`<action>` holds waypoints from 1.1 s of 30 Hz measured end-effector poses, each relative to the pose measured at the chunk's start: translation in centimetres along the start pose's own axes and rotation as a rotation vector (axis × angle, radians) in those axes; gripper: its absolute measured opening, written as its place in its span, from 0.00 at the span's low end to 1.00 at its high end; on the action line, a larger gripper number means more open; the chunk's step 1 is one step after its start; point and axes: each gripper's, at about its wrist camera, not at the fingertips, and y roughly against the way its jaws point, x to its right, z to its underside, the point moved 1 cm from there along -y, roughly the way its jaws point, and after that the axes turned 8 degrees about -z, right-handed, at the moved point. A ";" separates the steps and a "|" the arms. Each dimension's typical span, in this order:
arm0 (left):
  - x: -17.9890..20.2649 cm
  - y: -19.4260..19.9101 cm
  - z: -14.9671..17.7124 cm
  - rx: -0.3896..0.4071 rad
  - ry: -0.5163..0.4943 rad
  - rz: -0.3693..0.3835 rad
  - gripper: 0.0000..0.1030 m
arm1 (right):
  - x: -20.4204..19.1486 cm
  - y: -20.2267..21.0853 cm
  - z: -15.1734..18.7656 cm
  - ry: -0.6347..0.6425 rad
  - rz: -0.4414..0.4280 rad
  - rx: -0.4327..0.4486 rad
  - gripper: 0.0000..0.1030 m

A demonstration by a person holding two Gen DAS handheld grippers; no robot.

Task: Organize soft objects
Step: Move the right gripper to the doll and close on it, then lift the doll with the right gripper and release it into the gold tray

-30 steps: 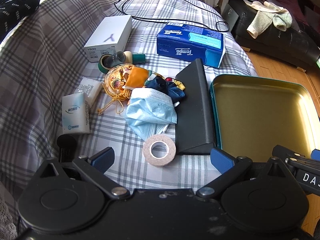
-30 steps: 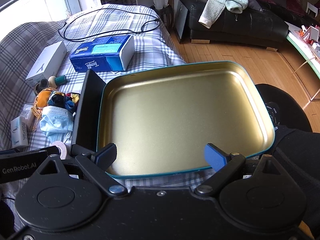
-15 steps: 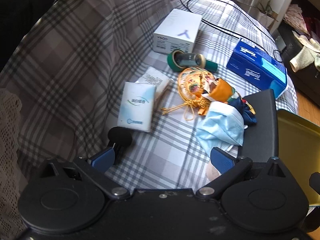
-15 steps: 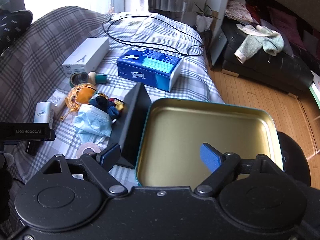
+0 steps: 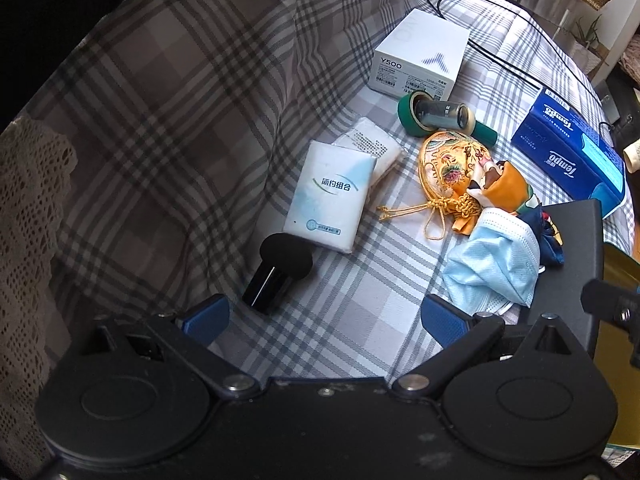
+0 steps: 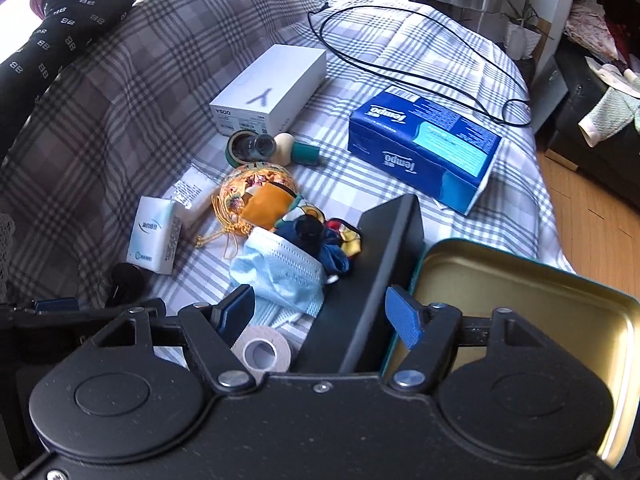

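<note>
- Views are swinging off the tin toward the clutter on the plaid bed; EARLIER frames were filled mostly by the tin.
- Right gripper is narrowing: its jaws have just been closing, still apart, nothing pressed between them; mask and tape roll are lying just below.
- Left gripper is hanging with jaws wide apart, empty, near the black brush.
- Soft items, namely mask, pouch and tissue pack, are all lying outside the tin; sorting appears barely begun.

Left gripper angled steeply downward, jaws spread wide, nothing between them. Right gripper likewise angled, jaws just closing partway, empty.
</note>
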 end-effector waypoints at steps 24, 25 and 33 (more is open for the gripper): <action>1.7 -1.6 0.4 -0.001 -0.091 -0.014 0.99 | -1.1 -10.5 -4.5 0.129 -0.117 -0.080 0.61; 1.7 -1.7 0.4 -0.004 -0.095 -0.009 0.99 | -1.0 -10.4 -4.5 0.119 -0.129 -0.074 0.57; 3.2 -1.4 1.4 0.021 -0.173 0.051 0.99 | -0.1 -7.9 -4.9 0.075 -0.152 -0.024 0.46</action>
